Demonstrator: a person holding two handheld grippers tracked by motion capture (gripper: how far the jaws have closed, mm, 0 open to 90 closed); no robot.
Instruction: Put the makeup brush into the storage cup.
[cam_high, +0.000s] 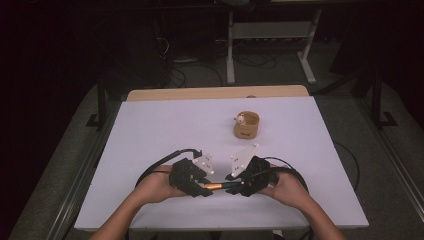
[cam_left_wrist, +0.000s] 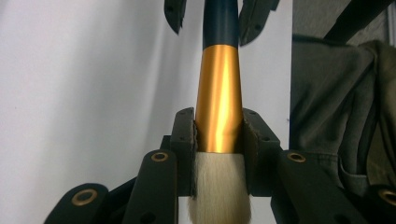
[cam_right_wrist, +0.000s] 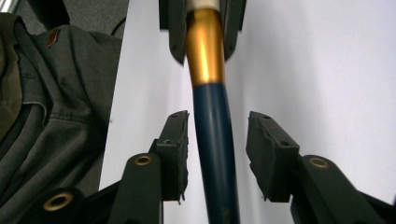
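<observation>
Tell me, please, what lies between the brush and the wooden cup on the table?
Nothing: in the high view, bare white table separates the brush from the cup. The grey plates on the two grippers reach part-way toward it.

- Left gripper: black body, grey three-cornered plate with white studs, black cable.
- Right gripper: the same build.
- Jaws: brass-ringed pivots, worn black pads.
- Forearms bare.

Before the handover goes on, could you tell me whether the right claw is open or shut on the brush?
Open: the right claw's pads stand clear of the brush's blue handle.
</observation>
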